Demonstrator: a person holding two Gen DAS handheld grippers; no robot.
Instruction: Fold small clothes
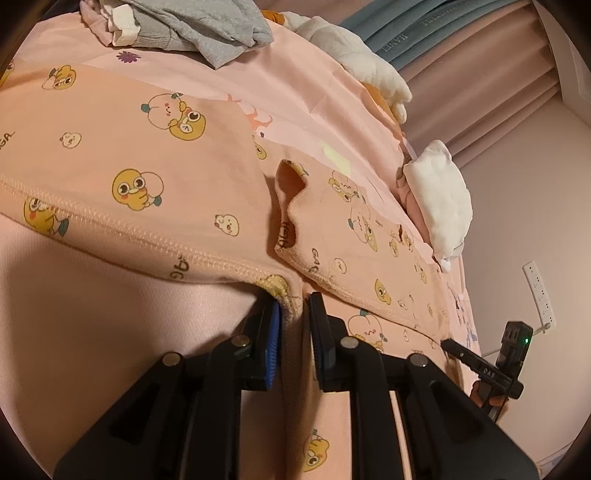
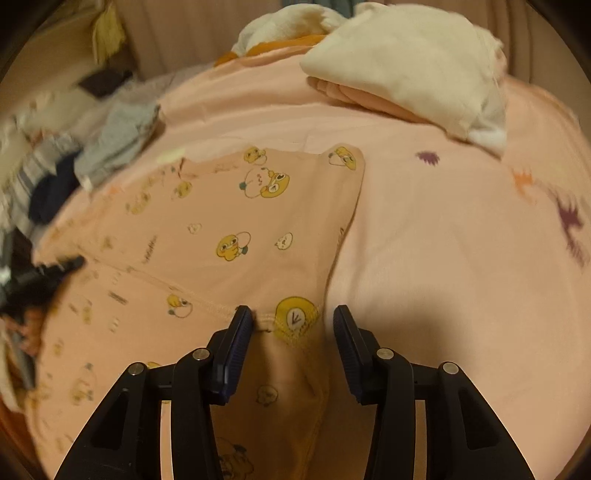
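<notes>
A small pink garment (image 1: 129, 147) printed with yellow cartoon ducks lies spread on the pink bed sheet (image 1: 306, 85). My left gripper (image 1: 294, 302) is shut on a corner of its stitched hem, with the fabric bunched between the blue pads. In the right wrist view the same garment (image 2: 240, 221) lies flat. My right gripper (image 2: 291, 312) stands open over another part of the hem, where a yellow duck patch sits between the spread fingers. The right gripper (image 1: 480, 365) also shows at the lower right of the left wrist view, and the left gripper (image 2: 55, 269) is a dark blur at the left edge.
A heap of grey and mixed clothes (image 1: 207, 29) lies at the far end of the bed, seen also as the blurred heap (image 2: 110, 147). A folded white piece (image 2: 406, 62) rests on a pink one at the bed's far right. Curtains (image 1: 498, 74) and a wall power strip (image 1: 539, 291) stand beyond.
</notes>
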